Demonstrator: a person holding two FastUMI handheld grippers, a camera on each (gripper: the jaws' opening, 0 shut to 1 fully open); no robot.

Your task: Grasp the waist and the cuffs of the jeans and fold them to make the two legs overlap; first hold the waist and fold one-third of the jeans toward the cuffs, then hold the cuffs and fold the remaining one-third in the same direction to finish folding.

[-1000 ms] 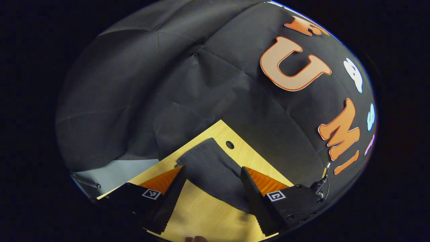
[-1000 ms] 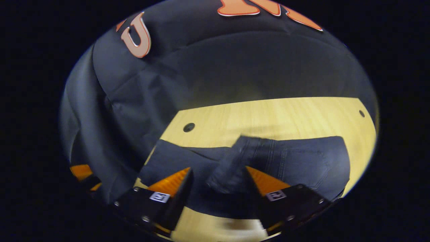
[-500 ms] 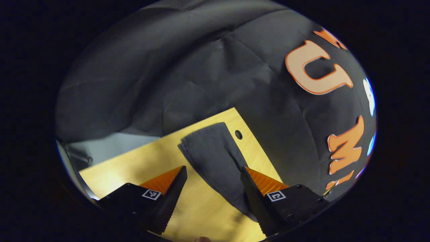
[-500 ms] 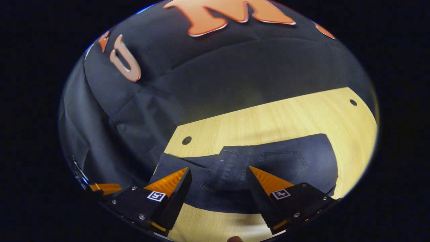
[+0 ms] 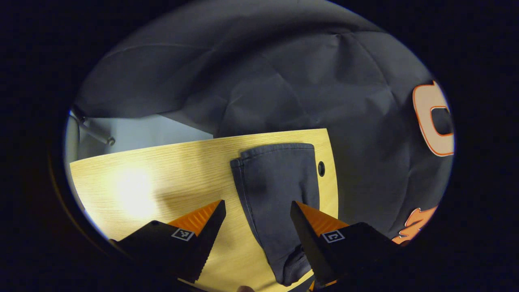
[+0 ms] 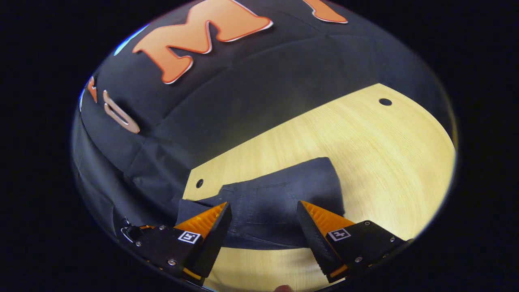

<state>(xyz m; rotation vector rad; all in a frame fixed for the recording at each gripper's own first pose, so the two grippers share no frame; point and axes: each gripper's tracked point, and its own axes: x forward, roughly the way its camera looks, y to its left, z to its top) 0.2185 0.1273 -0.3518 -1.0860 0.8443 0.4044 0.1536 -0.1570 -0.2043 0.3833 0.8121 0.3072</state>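
- Dark denim: the jeans (image 5: 275, 190) lie flat on the pale wooden table (image 5: 170, 178), running from 12 o'clock down to 6 in your left gripper view.
- Your left gripper (image 5: 256, 239) is wide open and grips nothing; the cloth passes between its fingers, nearer the 3 o'clock one.
- In your right gripper view the jeans (image 6: 279, 198) stretch from 9 to 2 o'clock across the table (image 6: 385, 162).
- Your right gripper (image 6: 263, 239) also gapes wide, holding nothing.
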